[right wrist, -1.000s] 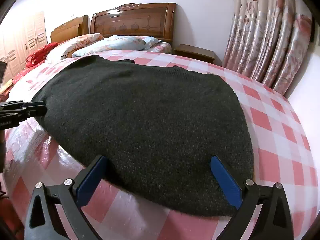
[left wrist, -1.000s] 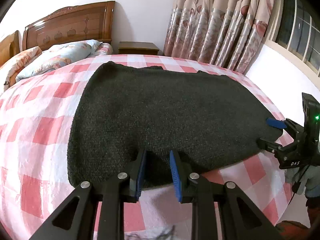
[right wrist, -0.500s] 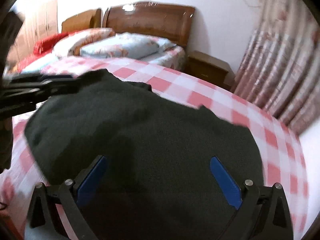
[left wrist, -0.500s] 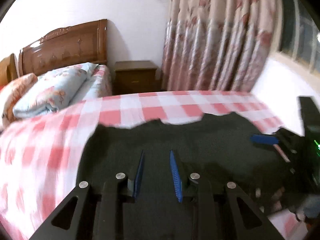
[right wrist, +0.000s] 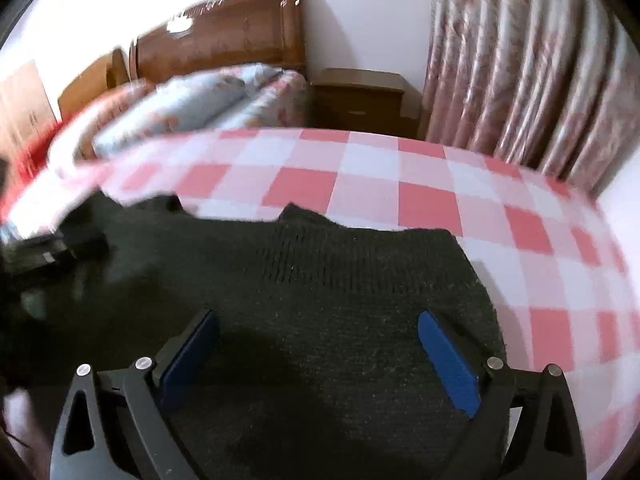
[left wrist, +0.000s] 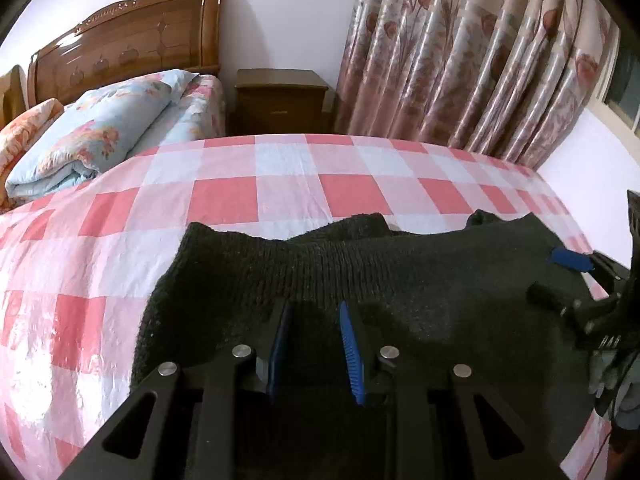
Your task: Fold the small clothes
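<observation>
Checked pink-and-white bed (left wrist: 288,184), seen along two hand-held tools. Beyond the bed: wooden headboard (left wrist: 128,52), floral curtain (left wrist: 480,64), folded quilt (left wrist: 92,136), small nightstand (left wrist: 280,100).

On the bed's near half: dark knit garment (left wrist: 400,280), folded over on itself, ribbed edge uppermost and running crosswise, left to right, across both views. Bare checked sheet beyond that edge, toward the headboard.

Left tool (left wrist: 314,344) low over the garment's left part, blue pads narrowed to a small gap with a visible gap between them; whether any knit is pinched there, impossible to tell. Right tool (right wrist: 318,360) over the garment's right part, pads spread wide, holding nothing; view blurred.

Garment directly under and ahead of both tools, long axis lying across them, one tool near each end. Probably mid-fold: next, likely smoothing, or a second fold along that crosswise line.
</observation>
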Demonstrator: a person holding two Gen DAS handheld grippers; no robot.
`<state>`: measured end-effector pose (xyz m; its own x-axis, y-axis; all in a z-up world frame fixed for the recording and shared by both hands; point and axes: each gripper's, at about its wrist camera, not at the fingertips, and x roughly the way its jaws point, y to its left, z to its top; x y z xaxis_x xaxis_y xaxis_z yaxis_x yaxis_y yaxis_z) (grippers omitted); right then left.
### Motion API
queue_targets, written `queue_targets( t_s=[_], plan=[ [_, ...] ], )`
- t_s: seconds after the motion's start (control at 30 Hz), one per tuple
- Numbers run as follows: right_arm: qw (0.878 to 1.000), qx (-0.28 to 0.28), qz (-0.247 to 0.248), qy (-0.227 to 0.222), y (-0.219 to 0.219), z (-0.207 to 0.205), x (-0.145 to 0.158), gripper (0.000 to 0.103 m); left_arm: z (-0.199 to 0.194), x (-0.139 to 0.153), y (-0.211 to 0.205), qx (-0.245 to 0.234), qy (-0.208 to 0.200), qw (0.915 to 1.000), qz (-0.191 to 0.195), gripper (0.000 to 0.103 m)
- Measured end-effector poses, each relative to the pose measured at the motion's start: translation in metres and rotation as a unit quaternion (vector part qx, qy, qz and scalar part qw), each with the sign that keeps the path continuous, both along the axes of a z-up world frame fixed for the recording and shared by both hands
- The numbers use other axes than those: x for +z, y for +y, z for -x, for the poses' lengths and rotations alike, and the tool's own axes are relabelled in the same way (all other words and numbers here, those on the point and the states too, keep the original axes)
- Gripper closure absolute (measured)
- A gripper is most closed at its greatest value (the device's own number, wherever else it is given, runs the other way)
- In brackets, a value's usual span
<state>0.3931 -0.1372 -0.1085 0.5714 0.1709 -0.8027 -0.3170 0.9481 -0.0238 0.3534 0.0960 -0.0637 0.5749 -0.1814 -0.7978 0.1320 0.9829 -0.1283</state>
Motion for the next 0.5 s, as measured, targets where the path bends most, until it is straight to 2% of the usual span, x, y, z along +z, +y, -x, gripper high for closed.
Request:
queue_targets(
  t_s=[0.07,0.17,0.23,0.33,0.5],
  plan=[
    [1.000,0.010,0.019,-0.002,0.007,-0.001,-0.002,0.000,0.000,0.000,0.001,0.001,-0.002,1.0000,0.003,0.077],
    [1.000,0.007,-0.016,0.001,-0.004,-0.003,-0.001,0.000,0.002,0.000,0.010,0.008,-0.001,0.9994,0.033,0.077],
    [1.000,0.009,-0.008,0.002,0.001,-0.005,0.000,0.000,0.002,0.001,0.011,0.009,0.000,0.9993,0.036,0.077],
    [1.000,0.014,-0.009,0.003,0.000,-0.003,0.000,0.000,0.004,0.002,0.010,0.009,-0.001,0.9996,0.028,0.077],
    [0.999,0.024,-0.027,0.003,-0.005,-0.001,0.000,0.000,0.010,0.003,0.000,0.007,-0.010,0.9999,-0.010,0.077]
  ],
)
